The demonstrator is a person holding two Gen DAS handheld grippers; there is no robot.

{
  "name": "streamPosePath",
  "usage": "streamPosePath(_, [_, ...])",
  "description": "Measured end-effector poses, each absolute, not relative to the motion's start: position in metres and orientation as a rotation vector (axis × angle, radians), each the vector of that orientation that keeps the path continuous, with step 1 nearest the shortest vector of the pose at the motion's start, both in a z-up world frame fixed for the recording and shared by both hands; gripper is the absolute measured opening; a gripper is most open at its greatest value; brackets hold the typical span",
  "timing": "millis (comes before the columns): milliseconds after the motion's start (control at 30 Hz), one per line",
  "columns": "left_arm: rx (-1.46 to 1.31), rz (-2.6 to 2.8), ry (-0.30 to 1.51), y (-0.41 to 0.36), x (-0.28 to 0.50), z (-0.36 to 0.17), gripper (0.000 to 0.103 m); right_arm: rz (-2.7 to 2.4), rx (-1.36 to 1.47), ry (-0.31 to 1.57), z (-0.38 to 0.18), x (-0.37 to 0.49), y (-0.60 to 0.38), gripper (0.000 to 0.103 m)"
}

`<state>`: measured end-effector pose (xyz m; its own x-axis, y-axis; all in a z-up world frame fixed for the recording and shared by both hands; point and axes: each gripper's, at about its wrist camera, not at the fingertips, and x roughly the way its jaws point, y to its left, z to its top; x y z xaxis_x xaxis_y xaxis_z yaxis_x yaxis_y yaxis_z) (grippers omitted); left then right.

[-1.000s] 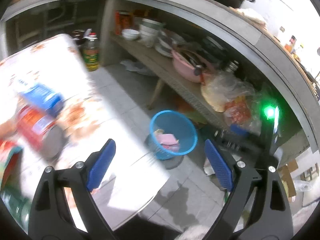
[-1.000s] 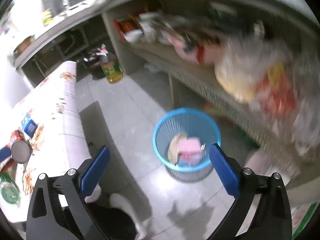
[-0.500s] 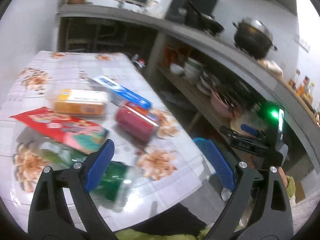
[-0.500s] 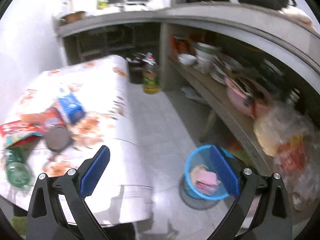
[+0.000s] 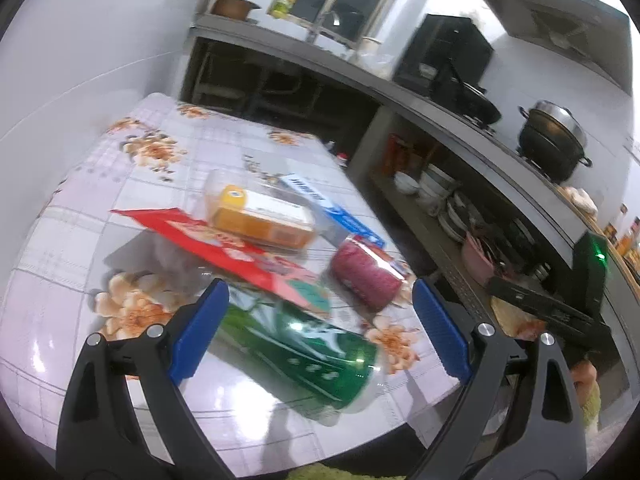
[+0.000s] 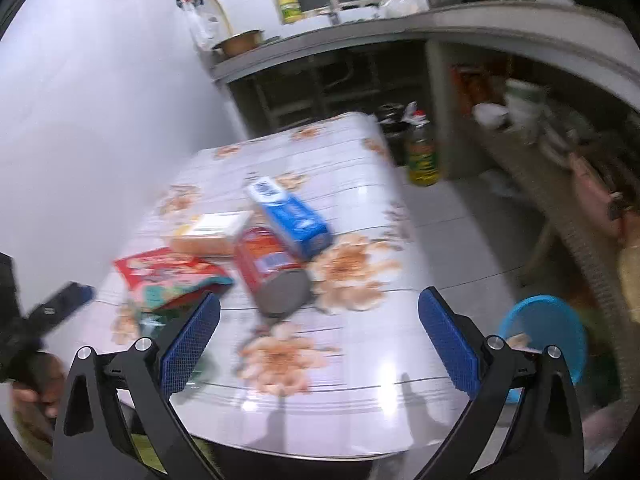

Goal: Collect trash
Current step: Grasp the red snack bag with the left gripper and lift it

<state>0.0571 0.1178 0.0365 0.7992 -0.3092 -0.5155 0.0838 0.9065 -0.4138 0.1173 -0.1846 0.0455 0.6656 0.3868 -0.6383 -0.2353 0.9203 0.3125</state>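
Note:
Trash lies on a floral-clothed table: a green plastic bottle on its side, a red snack bag, an orange box, a blue box and a red can. My left gripper is open just above the green bottle, empty. My right gripper is open over the table's near edge, empty. In the right wrist view I see the red can, blue box, snack bag and the blue trash basket on the floor to the right.
A kitchen counter with pots and a shelf of bowls runs along the right. An oil bottle stands on the floor past the table. The white wall is on the left.
Both grippers have swung from the blue basket on the floor to the table. The left one has closed in over the green bottle. Both stay open.

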Motion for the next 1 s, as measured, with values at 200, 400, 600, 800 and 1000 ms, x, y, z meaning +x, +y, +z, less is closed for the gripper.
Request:
streamPosePath(200, [-0.546, -0.128, 0.631, 0.163, 0.08, 0.02, 0.089, 0.452, 0.206, 0.805, 0.043, 0.114, -0.155, 0.096])
streamPosePath(400, [-0.637, -0.072, 0.656, 0.191, 0.108, 0.005, 0.077, 0.478, 0.193, 0.833, 0.038, 0.112, -0.139, 0.096])
streamPosePath(600, [-0.684, -0.107, 0.682, 0.186, 0.115, -0.003, 0.066, 0.475, 0.202, 0.845, 0.036, 0.118, -0.136, 0.096])
streamPosePath(800, [-0.703, -0.121, 0.686, 0.178, 0.12, -0.009, 0.058, 0.484, 0.205, 0.868, 0.031, 0.123, -0.132, 0.094])
streamPosePath(1000, [-0.701, -0.09, 0.686, 0.178, 0.127, -0.012, 0.046, 0.474, 0.208, 0.871, 0.031, 0.123, -0.137, 0.09])
